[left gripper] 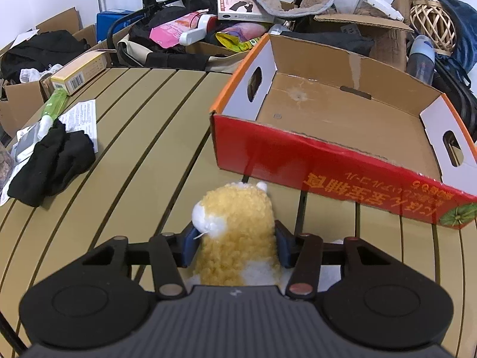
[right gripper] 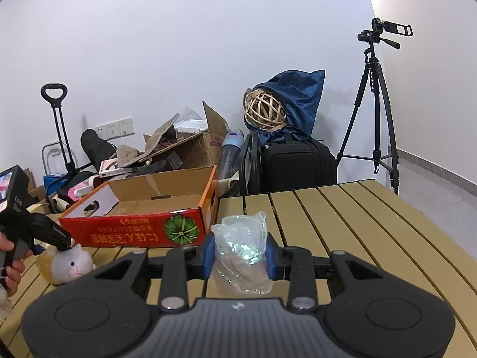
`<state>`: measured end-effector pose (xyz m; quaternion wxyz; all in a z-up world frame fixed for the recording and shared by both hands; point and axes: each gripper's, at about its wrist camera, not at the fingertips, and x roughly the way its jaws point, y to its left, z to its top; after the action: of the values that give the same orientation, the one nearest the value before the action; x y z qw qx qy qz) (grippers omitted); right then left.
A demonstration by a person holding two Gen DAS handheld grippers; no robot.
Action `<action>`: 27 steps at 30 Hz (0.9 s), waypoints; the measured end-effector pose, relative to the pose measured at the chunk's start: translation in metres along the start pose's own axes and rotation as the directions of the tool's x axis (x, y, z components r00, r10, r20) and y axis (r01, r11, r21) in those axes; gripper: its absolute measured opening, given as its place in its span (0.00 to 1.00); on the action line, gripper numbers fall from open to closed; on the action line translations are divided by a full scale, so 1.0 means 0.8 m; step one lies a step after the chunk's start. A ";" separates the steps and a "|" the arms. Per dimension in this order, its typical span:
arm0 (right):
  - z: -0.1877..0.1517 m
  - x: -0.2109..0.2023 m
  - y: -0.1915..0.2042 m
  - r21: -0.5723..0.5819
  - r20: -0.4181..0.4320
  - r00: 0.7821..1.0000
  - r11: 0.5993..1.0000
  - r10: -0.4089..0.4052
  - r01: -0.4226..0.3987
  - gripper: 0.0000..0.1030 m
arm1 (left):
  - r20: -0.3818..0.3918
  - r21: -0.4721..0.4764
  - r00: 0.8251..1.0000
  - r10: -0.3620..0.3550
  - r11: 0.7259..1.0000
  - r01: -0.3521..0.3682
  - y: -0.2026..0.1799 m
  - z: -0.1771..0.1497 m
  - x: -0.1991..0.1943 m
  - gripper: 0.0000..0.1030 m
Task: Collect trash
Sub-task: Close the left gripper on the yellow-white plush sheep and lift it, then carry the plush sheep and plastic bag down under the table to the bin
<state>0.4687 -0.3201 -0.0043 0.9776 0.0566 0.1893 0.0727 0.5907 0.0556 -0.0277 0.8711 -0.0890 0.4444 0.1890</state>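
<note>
Here the left gripper [left gripper: 235, 246] has its blue jaws pressed against both flanks of a fluffy yellow-and-white plush animal [left gripper: 235, 232], which sits on the slatted tan bench [left gripper: 143, 149] just in front of the near wall of a shallow red-and-orange cardboard tray box [left gripper: 328, 161]. Only the left wrist view looks into that box, showing its bare brown floor, and only it shows the bench's far left, where a crumpled black cloth [left gripper: 53, 164], a printed paper sheet [left gripper: 82, 119], a green bottle [left gripper: 53, 104] and a yellow carton [left gripper: 80, 71] lie.

The right wrist view alone shows the toy's white face, the hand [right gripper: 10, 265] holding the left gripper, and the right gripper [right gripper: 240, 258]. Its jaws are narrowly set and clamp a crumpled clear plastic bag [right gripper: 241, 247], held above the bench to the right of the box. That view also takes in the white wall, a black tripod with a camera [right gripper: 378, 95] at the far right, a black suitcase [right gripper: 298, 164] topped by a woven rattan ball [right gripper: 263, 110] in blue cloth, and cluttered brown boxes [right gripper: 190, 149] behind the bench.
</note>
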 end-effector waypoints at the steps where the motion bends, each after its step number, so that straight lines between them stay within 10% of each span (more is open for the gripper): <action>1: 0.000 -0.003 0.002 0.002 0.001 1.000 1.000 0.003 -0.003 0.31 | 0.004 0.005 1.000 -0.002 1.000 0.002 0.001 -0.002 -0.003 0.50; 27: -0.027 -0.119 0.078 0.013 0.002 0.994 0.994 0.108 -0.108 0.31 | 0.185 0.094 0.975 -0.121 0.990 0.105 0.066 -0.108 -0.168 0.50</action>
<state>0.3653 -0.2728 0.0187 0.9720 0.0730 0.1856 0.1240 0.4331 0.0423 0.0306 0.9219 -0.0591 0.3609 0.1281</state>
